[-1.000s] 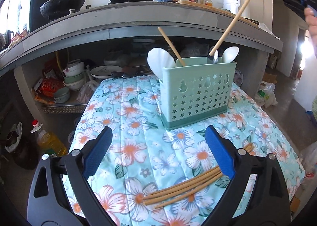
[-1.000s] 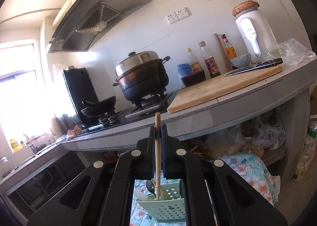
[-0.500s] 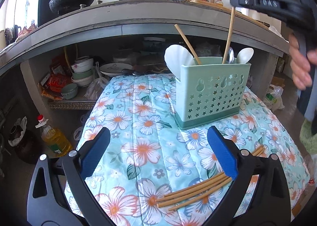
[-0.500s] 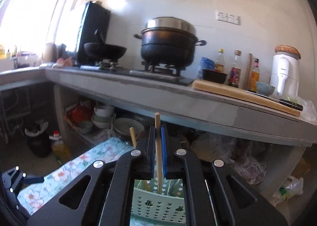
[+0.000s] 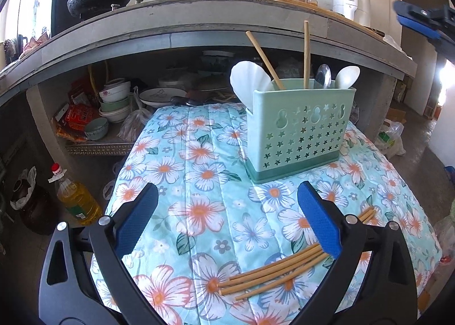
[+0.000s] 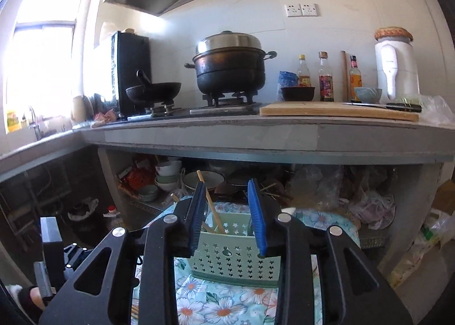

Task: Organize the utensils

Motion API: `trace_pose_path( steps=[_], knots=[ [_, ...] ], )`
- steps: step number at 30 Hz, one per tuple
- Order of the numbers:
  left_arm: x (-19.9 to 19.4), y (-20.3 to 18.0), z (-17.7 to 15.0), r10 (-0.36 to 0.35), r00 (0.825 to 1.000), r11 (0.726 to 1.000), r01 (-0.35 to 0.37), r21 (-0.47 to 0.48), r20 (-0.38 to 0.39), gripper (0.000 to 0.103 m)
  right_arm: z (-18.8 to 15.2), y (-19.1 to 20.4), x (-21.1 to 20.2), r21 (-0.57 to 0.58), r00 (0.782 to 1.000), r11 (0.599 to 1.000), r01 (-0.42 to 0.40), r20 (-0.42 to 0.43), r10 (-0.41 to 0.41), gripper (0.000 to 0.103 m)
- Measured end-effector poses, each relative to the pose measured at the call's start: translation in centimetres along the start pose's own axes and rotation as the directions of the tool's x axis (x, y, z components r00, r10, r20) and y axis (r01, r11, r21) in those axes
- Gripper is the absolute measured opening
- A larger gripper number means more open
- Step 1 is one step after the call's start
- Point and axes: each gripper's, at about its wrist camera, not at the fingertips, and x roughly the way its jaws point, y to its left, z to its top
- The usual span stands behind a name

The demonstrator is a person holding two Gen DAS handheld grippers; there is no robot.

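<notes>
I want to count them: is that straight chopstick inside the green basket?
Inside. The chopstick stands nearly upright in the basket, its lower end hidden behind the rim.

Two matching tools: left gripper [image 5: 227, 219] and right gripper [image 6: 228, 218], both black plastic frames with triangular cut-outs and round silver screws at the pivots. Blue textured pads [image 5: 136, 221] lining the inner fingers. Lower left of the right gripper, bare skin [image 6: 34, 296] and a dark cuff.
</notes>
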Motion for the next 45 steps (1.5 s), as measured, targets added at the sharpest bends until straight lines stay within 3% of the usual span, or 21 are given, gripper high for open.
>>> trace_pose_path(
  steps=[4,7,11,14,18,22,26,28,33,45],
  knots=[
    [-0.3,-0.3,0.0,-0.014,1.0,1.0,0.014,0.004,0.0,0.094,-1.6,-2.1,-1.8,0.105,0.998,0.994,0.02,-0.054,-0.015,0.042],
    [-0.4,-0.6,-0.1,-0.028,1.0,0.999,0.029,0.018,-0.01,0.094,-4.1,-3.5,-1.9,0.173,0.986,0.981,0.083,-0.159,-0.056,0.045],
    [-0.3,-1.4,-0.5,-0.021,1.0,0.997,0.023,0.073,-0.023,0.094,-9.6,-5.5,-1.1,0.305,0.939,0.939,0.157,-0.339,-0.047,0.045],
    [0.0,-2.1,-0.8,-0.021,0.999,0.994,0.025,0.107,-0.043,0.094,-14.0,-6.6,-0.5,0.38,0.887,0.898,0.222,-0.462,-0.024,0.045],
    [0.8,-3.2,-1.5,-0.054,0.994,0.99,0.066,0.125,-0.096,0.094,-18.4,-7.5,0.0,0.456,0.835,0.85,0.264,-0.549,0.035,0.045],
    [1.1,-4.6,-2.3,-0.077,0.99,0.985,0.094,0.146,-0.12,0.094,-20.3,-7.4,0.1,0.457,0.805,0.841,0.289,-0.591,0.045,0.045],
    [1.8,-5.7,-2.9,-0.114,0.979,0.981,0.138,0.137,-0.172,0.094,-21.0,-8.1,0.2,0.475,0.8,0.827,0.301,-0.597,0.052,0.047],
    [2.1,-5.9,-3.1,-0.171,0.964,0.976,0.194,0.099,-0.203,0.094,-21.5,-8.5,0.1,0.488,0.794,0.813,0.317,-0.606,0.053,0.053],
    [2.5,-6.2,-3.5,-0.302,0.925,0.952,0.307,-0.017,-0.23,0.094,-22.7,-9.4,0.0,0.528,0.793,0.789,0.315,-0.603,0.087,0.053],
    [2.6,-7.0,-3.2,-0.266,0.936,0.964,0.264,-0.04,-0.228,0.094,-23.0,-9.7,-0.2,0.551,0.803,0.782,0.29,-0.584,0.114,0.056]
  ],
)
